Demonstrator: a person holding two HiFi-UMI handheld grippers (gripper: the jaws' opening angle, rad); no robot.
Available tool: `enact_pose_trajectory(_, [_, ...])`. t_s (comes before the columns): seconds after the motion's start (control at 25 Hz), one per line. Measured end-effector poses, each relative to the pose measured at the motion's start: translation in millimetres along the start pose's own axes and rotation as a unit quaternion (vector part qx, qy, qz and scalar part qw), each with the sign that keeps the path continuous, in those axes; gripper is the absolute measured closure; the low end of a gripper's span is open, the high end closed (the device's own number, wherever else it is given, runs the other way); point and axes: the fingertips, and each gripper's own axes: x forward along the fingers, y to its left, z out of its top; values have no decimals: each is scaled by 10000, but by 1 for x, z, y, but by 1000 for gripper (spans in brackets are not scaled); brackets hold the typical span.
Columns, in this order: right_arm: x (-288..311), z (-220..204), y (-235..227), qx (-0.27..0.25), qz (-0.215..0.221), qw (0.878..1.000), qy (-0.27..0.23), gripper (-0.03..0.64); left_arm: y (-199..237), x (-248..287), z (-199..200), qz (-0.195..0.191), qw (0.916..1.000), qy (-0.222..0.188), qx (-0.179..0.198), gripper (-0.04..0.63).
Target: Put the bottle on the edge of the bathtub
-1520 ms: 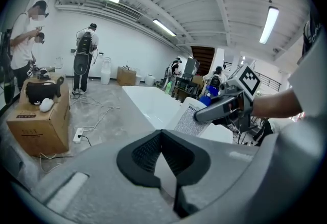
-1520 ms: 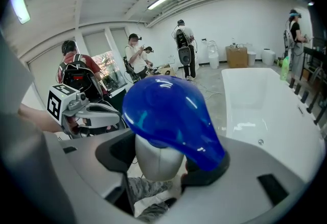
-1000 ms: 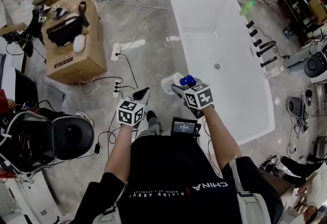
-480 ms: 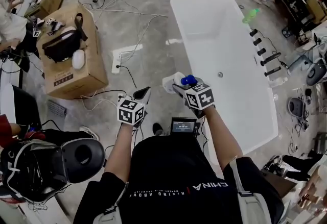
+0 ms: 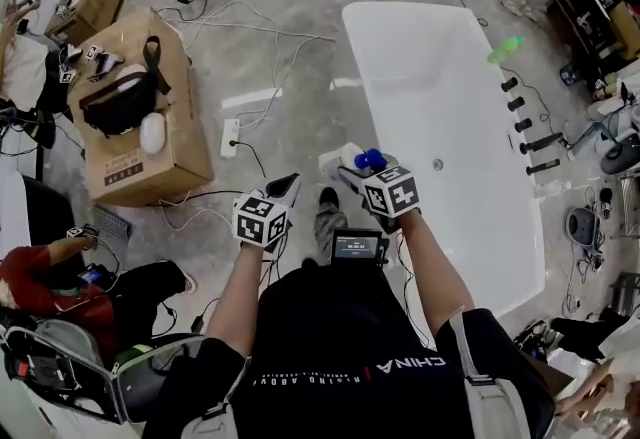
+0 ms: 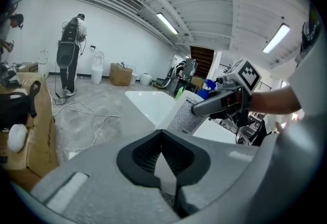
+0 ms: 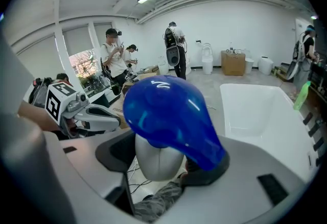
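At centre frame, my right tool (image 5: 355, 172) is clamped on the bottle (image 5: 335, 161). Its two jaws press the white body just under the blue cap. In the right gripper view that cap fills the middle and overhangs the jaws toward 4 o'clock. The bottle rides in the air, lying tilted, with its white body toward 9 o'clock and the cap toward 3 o'clock in the head view. It sits at 10 o'clock from the tool's marker cube.

The bathtub (image 5: 440, 87) lies from 12 to 4 o'clock of the bottle. Its long left rim runs just beside the cap, and the bottle does not rest on that rim. From above, the bottle hangs over grey floor (image 5: 290, 47) beside the tub's near-left side.

My left tool (image 5: 285, 185) is at 8 o'clock of the bottle and apart from it. Its jaws are closed together with nothing between them. Its own view looks past them at the bottle's grey-labelled body in the other tool.

A green bottle (image 5: 505, 49) lies on the tub's far rim at 2 o'clock. A cardboard box (image 5: 140, 142) stands on the floor at 9 o'clock.
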Motion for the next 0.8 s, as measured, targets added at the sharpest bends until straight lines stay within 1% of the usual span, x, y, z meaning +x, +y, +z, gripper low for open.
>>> enact_pose_trajectory(0.28, [43, 67, -60, -31, 145, 9999, 1, 344, 53, 57, 63, 144, 9999, 3, -11, 586])
enact_pose_trajectory(0.48, [71, 110, -101, -65, 202, 9998, -10, 344, 85, 99, 104, 167, 9999, 8, -4, 586])
enact_pose_trajectory(0.64, [86, 133, -128, -82, 212, 9997, 10, 344, 105, 125, 127, 240, 9997, -6, -46, 586])
enact_pose_trajectory(0.8, [97, 148, -148, -88, 206, 9997, 55, 344, 121, 143, 140, 271, 9996, -4, -120, 586])
